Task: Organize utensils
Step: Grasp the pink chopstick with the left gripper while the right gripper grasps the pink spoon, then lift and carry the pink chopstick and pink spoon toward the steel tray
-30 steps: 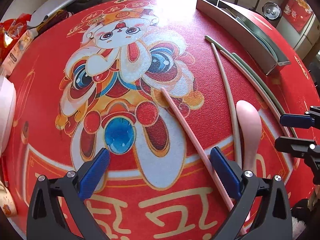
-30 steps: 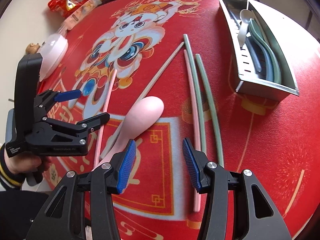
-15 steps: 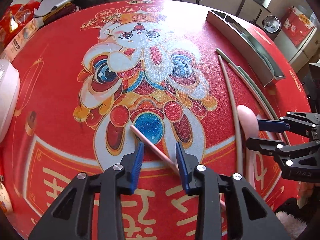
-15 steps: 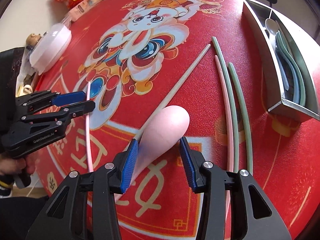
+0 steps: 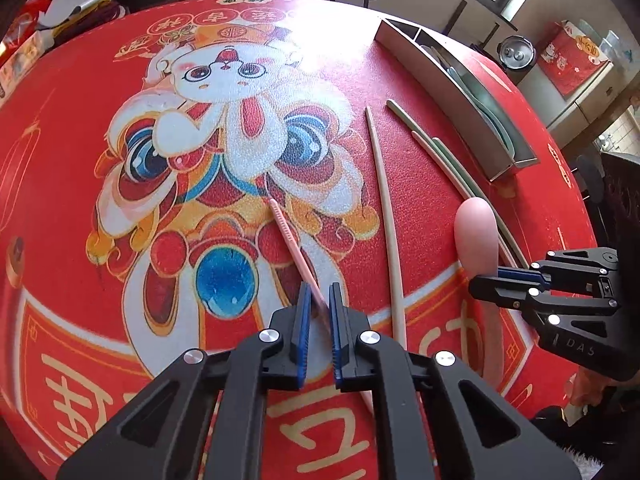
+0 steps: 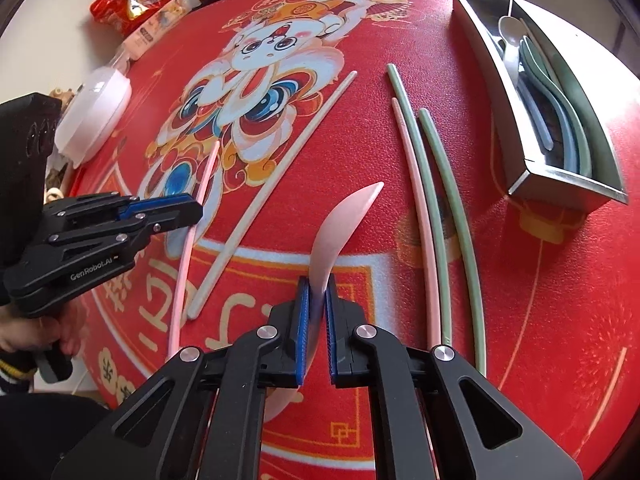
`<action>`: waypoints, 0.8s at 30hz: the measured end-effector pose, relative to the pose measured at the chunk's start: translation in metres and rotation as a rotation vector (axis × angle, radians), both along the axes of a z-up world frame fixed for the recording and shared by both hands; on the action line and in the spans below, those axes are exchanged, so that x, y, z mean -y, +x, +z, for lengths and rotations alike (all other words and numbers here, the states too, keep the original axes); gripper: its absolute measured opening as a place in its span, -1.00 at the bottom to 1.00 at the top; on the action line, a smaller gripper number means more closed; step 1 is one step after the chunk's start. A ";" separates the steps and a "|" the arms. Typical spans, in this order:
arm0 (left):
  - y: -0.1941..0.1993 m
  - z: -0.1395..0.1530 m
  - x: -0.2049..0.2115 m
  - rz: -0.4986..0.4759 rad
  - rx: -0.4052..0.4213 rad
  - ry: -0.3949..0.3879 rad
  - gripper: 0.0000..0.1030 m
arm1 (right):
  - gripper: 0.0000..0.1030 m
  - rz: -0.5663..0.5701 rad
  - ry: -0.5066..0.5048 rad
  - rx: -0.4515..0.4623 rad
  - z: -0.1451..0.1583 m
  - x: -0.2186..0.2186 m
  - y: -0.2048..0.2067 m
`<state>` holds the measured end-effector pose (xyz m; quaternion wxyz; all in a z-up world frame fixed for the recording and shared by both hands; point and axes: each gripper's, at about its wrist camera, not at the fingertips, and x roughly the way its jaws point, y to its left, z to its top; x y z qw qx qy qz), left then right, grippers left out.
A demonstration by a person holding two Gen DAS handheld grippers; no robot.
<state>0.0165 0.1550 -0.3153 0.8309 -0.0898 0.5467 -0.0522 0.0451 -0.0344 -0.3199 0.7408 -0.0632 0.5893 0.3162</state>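
Note:
My left gripper [image 5: 319, 296] points down at the red mat, its jaws closing tight on a pink chopstick [image 5: 288, 236] that runs between the blue pads. In the right wrist view this left gripper [image 6: 192, 212] pinches the same pink chopstick [image 6: 204, 176]. My right gripper [image 6: 316, 284] has its jaws closing on the neck of a pink spoon [image 6: 344, 216], which is turned on edge with the pads pressing it. From the left wrist view, the right gripper [image 5: 486, 276] sits at the pink spoon [image 5: 476, 232].
A beige chopstick [image 6: 280, 176], another pink chopstick [image 6: 420, 208] and two green chopsticks [image 6: 452, 208] lie on the mat. A metal utensil tray [image 6: 560, 184] with spoons stands at the far right. A white lidded bowl [image 6: 96, 108] and snack packets [image 6: 132, 0] sit at the left.
Both grippers went from open to shut: the left one closed on the pink chopstick, the right one on the pink spoon, which tipped from flat onto its edge.

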 end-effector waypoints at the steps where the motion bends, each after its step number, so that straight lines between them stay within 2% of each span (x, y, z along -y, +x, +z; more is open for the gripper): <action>1: 0.005 0.000 0.000 -0.003 0.005 0.007 -0.84 | -0.86 -0.002 0.002 -0.002 0.000 0.002 0.001; 5: 0.026 -0.001 -0.002 -0.015 0.020 0.036 -0.84 | -0.85 -0.002 0.000 0.001 0.000 0.002 -0.001; 8: 0.032 0.000 -0.003 -0.019 -0.003 0.027 -0.83 | -0.85 0.000 0.000 -0.006 -0.001 0.003 -0.001; 11: 0.020 0.001 -0.002 -0.027 -0.016 0.027 -0.69 | -0.85 0.001 0.003 -0.016 -0.003 0.003 -0.001; 16: -0.017 0.002 0.009 -0.071 -0.002 0.097 -0.65 | -0.85 0.018 -0.002 -0.022 -0.004 0.004 -0.003; 20: -0.037 0.001 0.012 -0.033 -0.001 0.099 -0.65 | -0.85 0.019 0.003 -0.031 -0.005 0.004 -0.003; 24: -0.039 0.000 0.010 0.012 0.009 0.081 -0.65 | -0.85 0.022 0.000 -0.037 -0.005 0.004 -0.003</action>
